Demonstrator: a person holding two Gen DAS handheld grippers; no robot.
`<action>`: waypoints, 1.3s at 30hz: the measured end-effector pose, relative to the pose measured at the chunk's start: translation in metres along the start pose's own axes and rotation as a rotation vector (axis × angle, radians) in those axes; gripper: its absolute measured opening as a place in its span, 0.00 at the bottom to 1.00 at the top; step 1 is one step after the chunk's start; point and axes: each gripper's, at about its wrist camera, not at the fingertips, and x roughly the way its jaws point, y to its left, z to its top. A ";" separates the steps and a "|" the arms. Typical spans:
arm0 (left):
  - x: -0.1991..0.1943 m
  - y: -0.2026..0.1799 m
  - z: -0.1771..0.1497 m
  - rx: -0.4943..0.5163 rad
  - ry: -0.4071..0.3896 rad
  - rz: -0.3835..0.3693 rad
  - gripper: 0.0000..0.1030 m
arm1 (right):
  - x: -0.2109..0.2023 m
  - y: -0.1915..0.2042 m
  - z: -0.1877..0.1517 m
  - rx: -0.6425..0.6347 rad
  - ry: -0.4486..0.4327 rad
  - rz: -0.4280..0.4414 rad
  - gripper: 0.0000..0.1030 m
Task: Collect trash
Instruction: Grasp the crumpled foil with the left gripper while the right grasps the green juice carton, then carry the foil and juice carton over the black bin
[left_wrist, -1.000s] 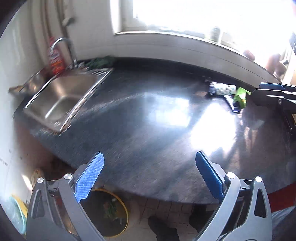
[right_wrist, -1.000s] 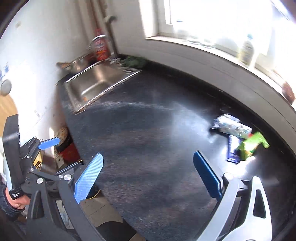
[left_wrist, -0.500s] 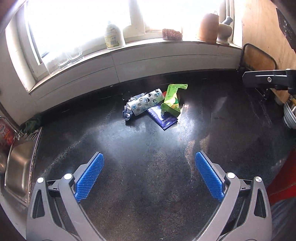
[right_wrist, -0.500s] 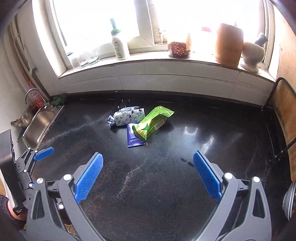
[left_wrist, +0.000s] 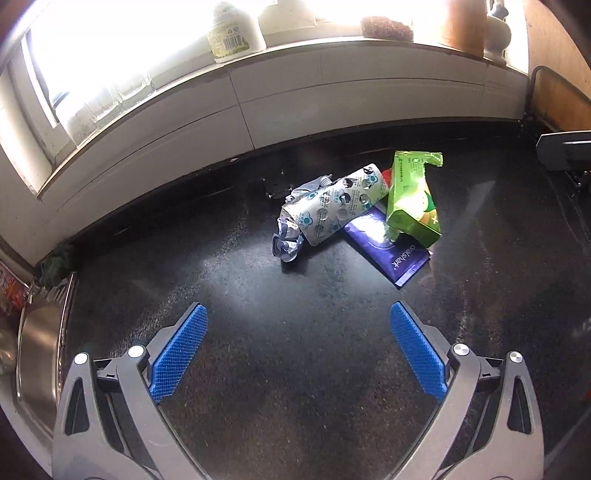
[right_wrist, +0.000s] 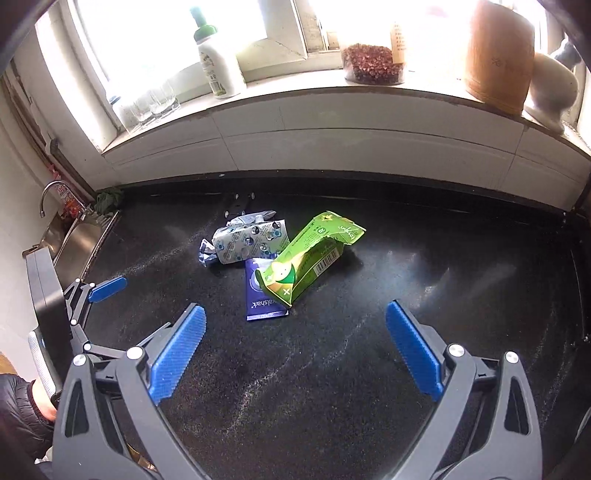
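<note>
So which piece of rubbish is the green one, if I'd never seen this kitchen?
Find the dark counter under the windowsill; three bits of trash lie in a heap near its back edge. The green carton is the opened, crushed box lying tilted over the purple packet, right of the white dotted wrapper. It is the only bright green thing there.

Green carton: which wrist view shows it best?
The right wrist view: the green carton lies near centre, its barcode side and open top visible. In the left wrist view it sits further right, glare washing out its face.
</note>
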 end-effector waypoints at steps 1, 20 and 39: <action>0.010 0.003 0.003 0.006 0.005 0.000 0.93 | 0.012 -0.001 0.004 0.005 0.020 -0.001 0.92; 0.116 0.031 0.046 0.016 0.053 -0.156 0.36 | 0.133 -0.013 0.043 0.088 0.239 0.032 0.40; -0.024 0.015 0.020 -0.094 -0.028 -0.030 0.20 | 0.033 0.014 0.015 -0.096 0.079 -0.002 0.23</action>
